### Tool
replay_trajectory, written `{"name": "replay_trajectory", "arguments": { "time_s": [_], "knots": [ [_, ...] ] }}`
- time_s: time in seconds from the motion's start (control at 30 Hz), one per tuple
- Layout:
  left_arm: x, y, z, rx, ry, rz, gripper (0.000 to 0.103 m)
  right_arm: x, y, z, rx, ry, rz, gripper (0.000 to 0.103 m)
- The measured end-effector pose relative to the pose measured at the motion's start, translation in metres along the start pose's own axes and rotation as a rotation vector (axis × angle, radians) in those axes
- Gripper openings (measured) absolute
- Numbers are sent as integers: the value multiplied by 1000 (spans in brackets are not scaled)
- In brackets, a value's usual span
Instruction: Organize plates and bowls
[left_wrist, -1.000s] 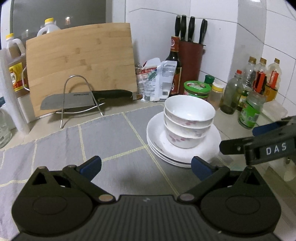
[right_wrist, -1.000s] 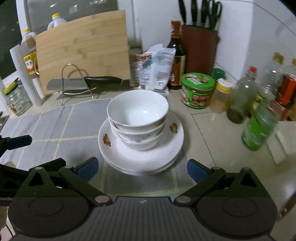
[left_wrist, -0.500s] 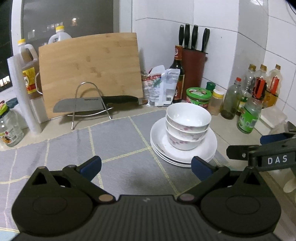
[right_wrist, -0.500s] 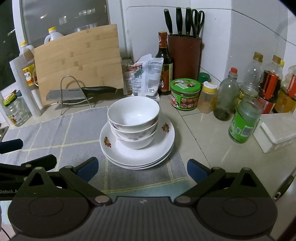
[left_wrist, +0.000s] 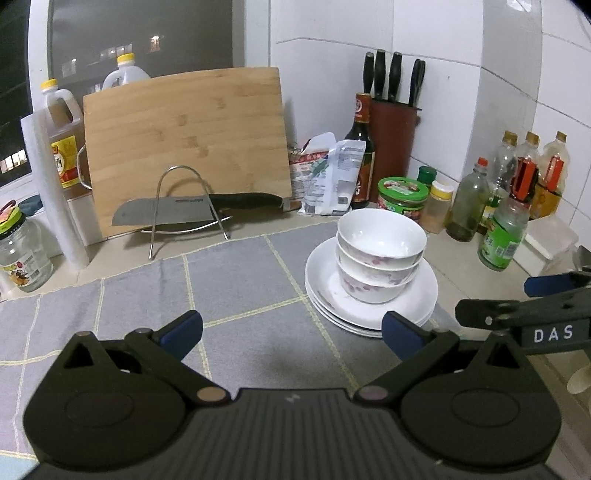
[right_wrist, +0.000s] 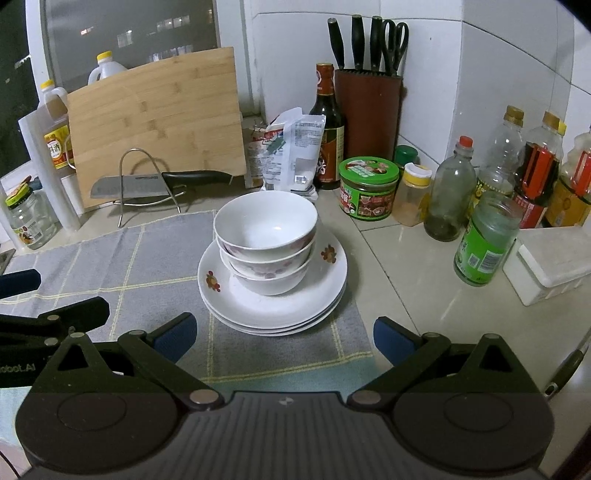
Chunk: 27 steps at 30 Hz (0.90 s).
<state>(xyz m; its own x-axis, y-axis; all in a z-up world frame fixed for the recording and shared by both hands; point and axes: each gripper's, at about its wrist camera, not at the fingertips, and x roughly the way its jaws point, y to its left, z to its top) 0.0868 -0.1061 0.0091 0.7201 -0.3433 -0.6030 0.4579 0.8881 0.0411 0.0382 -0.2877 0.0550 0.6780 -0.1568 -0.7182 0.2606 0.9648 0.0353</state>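
Note:
Three white bowls (right_wrist: 266, 240) with red flower prints sit nested on a stack of white plates (right_wrist: 325, 291), on the right part of a grey checked mat (right_wrist: 122, 266). From the left wrist view the bowls (left_wrist: 378, 254) and plates (left_wrist: 417, 299) lie ahead and to the right. My left gripper (left_wrist: 291, 332) hovers open over the mat, nothing between its fingers. My right gripper (right_wrist: 282, 338) is open too, just short of the plates' near rim. Each gripper shows at the edge of the other's view.
A bamboo cutting board (left_wrist: 184, 147) leans at the back with a cleaver on a wire rack (left_wrist: 184, 214). A knife block (right_wrist: 367, 107), sauce bottles, a green tin (right_wrist: 369, 188), a green jar (right_wrist: 484, 243) and a white box (right_wrist: 554, 269) crowd the right counter. A glass jar (left_wrist: 22, 254) stands far left.
Both grippers have drawn back and up from the stack, so the bowls and plates look smaller and farther away. Both stayed open; the stack has not moved.

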Motion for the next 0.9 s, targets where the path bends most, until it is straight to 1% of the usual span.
{"name": "replay_trajectory", "arguments": {
  "time_s": [0.9],
  "knots": [
    [-2, -4, 5, 12, -3, -16, 102, -2, 2, 0, -12, -3, -8, 103]
  ]
}}
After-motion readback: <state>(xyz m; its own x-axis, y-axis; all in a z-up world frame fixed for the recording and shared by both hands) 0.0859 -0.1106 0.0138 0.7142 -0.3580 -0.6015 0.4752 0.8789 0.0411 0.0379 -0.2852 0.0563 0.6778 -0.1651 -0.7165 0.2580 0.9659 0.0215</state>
